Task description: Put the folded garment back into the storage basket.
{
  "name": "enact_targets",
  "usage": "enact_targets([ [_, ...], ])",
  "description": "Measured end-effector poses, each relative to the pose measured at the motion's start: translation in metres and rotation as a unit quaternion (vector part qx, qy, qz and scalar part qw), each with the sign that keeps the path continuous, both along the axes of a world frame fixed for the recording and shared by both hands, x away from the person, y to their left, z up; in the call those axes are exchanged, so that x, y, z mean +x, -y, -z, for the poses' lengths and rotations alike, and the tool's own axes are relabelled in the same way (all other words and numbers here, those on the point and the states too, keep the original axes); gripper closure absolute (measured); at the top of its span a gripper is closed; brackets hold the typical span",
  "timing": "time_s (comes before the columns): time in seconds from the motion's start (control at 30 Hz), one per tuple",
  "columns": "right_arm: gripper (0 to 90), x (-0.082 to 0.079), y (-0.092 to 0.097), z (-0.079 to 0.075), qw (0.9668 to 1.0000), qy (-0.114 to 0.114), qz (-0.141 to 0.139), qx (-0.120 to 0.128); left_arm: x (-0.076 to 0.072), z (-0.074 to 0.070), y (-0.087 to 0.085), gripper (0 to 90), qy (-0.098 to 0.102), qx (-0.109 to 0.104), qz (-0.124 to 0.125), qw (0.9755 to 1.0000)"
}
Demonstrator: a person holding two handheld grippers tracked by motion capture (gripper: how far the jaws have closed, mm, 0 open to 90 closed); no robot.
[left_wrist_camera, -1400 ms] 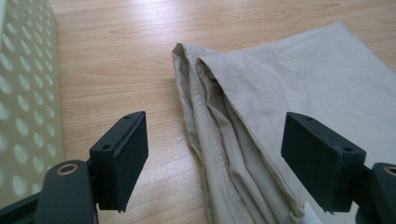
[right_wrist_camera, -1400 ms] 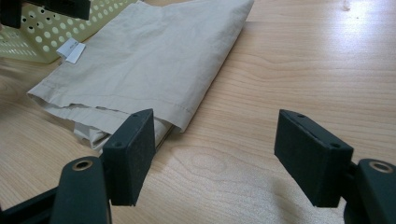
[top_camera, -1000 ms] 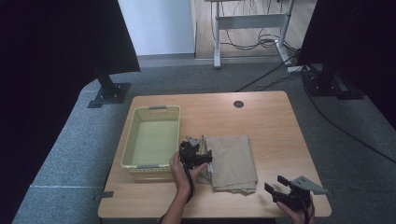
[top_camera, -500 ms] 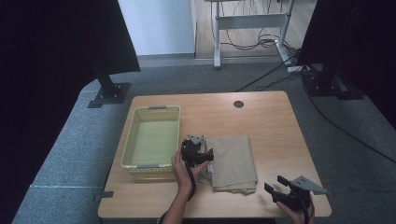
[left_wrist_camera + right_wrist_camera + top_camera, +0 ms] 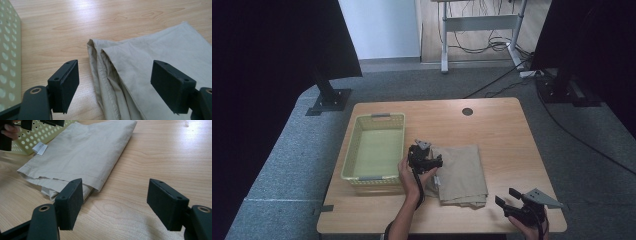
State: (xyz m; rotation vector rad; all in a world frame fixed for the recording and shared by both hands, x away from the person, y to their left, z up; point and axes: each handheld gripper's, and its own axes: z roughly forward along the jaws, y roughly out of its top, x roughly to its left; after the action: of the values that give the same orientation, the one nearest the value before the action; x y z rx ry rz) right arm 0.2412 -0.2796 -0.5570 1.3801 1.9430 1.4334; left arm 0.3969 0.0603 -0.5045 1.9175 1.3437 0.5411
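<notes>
A folded beige cloth (image 5: 461, 172) lies on the wooden table, right of a pale green basket (image 5: 374, 150). My left gripper (image 5: 428, 161) hovers at the cloth's left edge, open, its jaws astride the layered fold of the cloth (image 5: 117, 75) in the left gripper view (image 5: 115, 85). My right gripper (image 5: 508, 199) sits near the table's front right corner, open and empty. In the right gripper view (image 5: 115, 205) the cloth (image 5: 80, 152) lies ahead and to the left, its near corner just beyond the left jaw. A white tag (image 5: 40, 148) pokes out at the cloth's far side.
The basket (image 5: 37, 135) with its perforated wall (image 5: 7, 57) stands close to the cloth's left side. A round cable hole (image 5: 467, 111) is in the tabletop at the back. Bare wood spreads right of the cloth. Dark stands and a desk frame stand on the carpet beyond.
</notes>
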Motion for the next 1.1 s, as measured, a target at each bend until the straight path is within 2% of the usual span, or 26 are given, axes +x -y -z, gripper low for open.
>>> enact_targets([
  [0.2, 29.1, 0.0, 0.0, 0.0, 1.0, 0.001, 0.0, 0.0, 0.005, 0.004, 0.002, 22.8, -0.006, 0.007, 0.0, 1.0],
  [0.37, 29.1, 0.0, 0.0, 0.0, 1.0, 0.0, 0.001, -0.001, 0.012, 0.006, 0.004, 22.8, -0.007, 0.025, -0.003, 0.9997],
  [0.77, 29.1, 0.0, 0.0, 0.0, 1.0, 0.0, 0.002, -0.001, 0.022, 0.012, 0.013, 22.7, -0.013, 0.036, 0.002, 0.9992],
  [1.0, 29.1, 0.0, 0.0, 0.0, 1.0, 0.0, 0.002, -0.001, 0.027, 0.017, 0.014, 22.2, -0.029, 0.029, 0.003, 0.9992],
  [1.03, 29.1, 0.0, 0.0, 0.0, 1.0, 0.0, 0.002, -0.001, 0.03, 0.019, 0.013, 22.2, -0.033, 0.019, -0.002, 0.9993],
  [1.1, 29.1, 0.0, 0.0, 0.0, 1.0, 0.0, 0.001, -0.002, 0.031, 0.02, 0.013, 22.3, -0.036, 0.015, -0.004, 0.9992],
])
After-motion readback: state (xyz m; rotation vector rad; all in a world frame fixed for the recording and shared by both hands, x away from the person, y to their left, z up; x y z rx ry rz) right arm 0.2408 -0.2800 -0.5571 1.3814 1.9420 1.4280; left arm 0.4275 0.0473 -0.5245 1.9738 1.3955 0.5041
